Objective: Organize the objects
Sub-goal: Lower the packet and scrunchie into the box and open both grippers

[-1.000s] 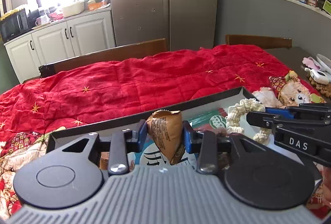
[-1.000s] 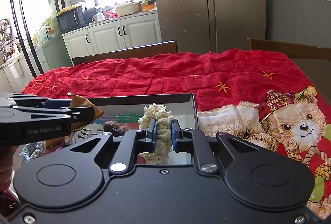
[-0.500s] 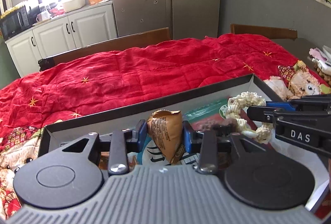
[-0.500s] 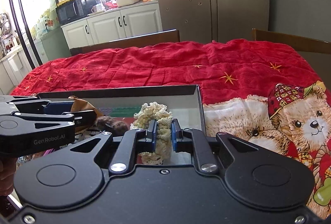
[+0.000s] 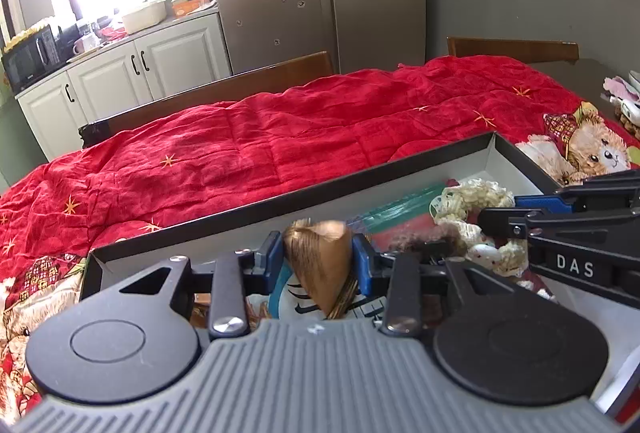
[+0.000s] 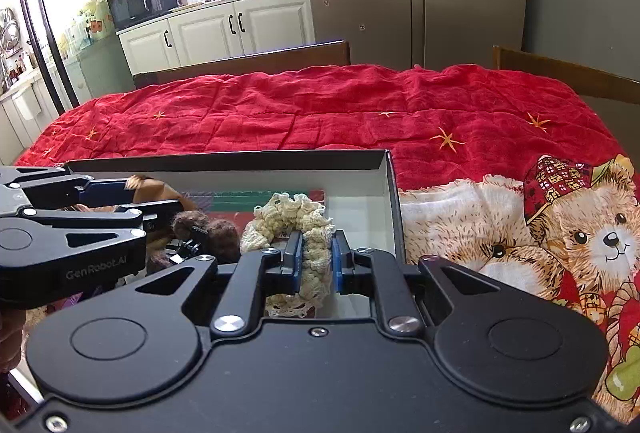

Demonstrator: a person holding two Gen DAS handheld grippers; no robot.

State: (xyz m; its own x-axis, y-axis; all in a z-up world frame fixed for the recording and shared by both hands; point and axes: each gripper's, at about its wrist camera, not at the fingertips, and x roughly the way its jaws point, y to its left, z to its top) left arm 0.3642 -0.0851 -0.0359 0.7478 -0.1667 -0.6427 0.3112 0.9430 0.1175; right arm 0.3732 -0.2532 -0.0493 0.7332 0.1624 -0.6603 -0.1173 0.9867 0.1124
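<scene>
My left gripper (image 5: 319, 256) pinched a brown foil snack packet (image 5: 318, 265), jaws just easing apart, above the shallow black-rimmed box (image 6: 224, 155); only the right wrist view showed my right gripper (image 6: 314, 260) nearly closed on the cream crocheted scrunchie (image 6: 298, 223).

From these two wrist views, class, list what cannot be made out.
- Brown packet, left wrist view: motion-blurred, print unreadable.
- Box floor, both views: gripper bodies hide its near part.
- Cream scrunchie, right wrist view: lower part hidden behind fingers.
</scene>
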